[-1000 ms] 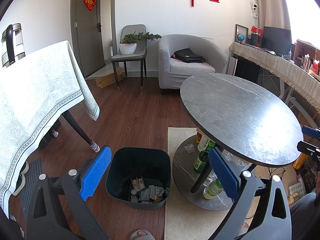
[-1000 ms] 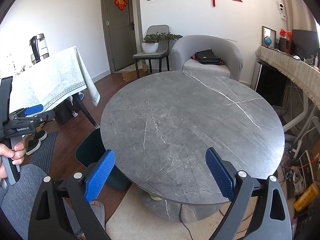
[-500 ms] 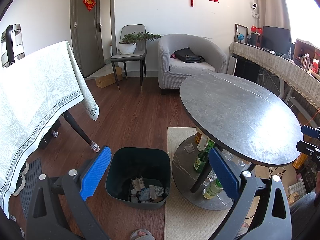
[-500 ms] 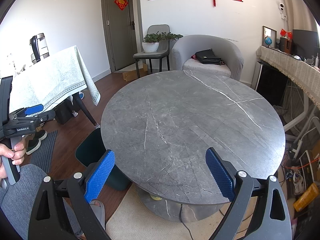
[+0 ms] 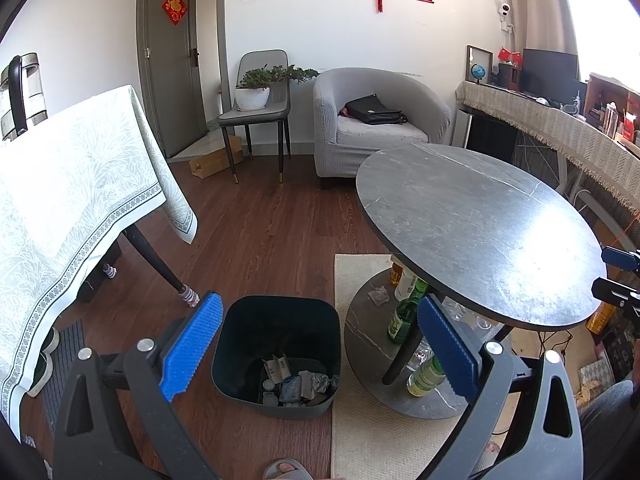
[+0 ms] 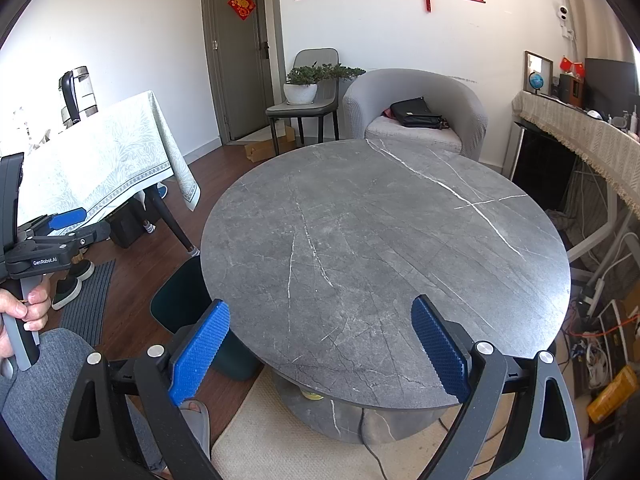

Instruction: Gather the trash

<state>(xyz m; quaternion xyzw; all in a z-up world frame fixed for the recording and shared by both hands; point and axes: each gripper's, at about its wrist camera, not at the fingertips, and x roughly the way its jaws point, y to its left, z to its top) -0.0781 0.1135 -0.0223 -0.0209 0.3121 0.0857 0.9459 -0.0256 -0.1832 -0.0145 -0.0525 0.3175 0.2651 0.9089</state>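
A dark green bin [image 5: 280, 332] stands on the wood floor beside the round grey marble table [image 5: 472, 224]. Crumpled wrappers and small scraps [image 5: 298, 380] lie in its bottom. My left gripper [image 5: 320, 340] hangs open above and in front of the bin, nothing between its blue pads. In the right wrist view my right gripper [image 6: 320, 344] is open over the near edge of the table top [image 6: 380, 248], holding nothing. Only a corner of the bin [image 6: 180, 300] shows there, under the table's left edge. A hand [image 6: 24, 312] holds the left gripper's handle at the far left.
Green bottles [image 5: 404, 316] and a grey rag [image 5: 378, 294] sit on the table's lower shelf above a beige rug [image 5: 360, 432]. A cloth-covered table [image 5: 68, 208] stands left, an armchair [image 5: 376, 120] and a chair with a plant [image 5: 256, 100] behind. Cables [image 6: 600, 344] lie at right.
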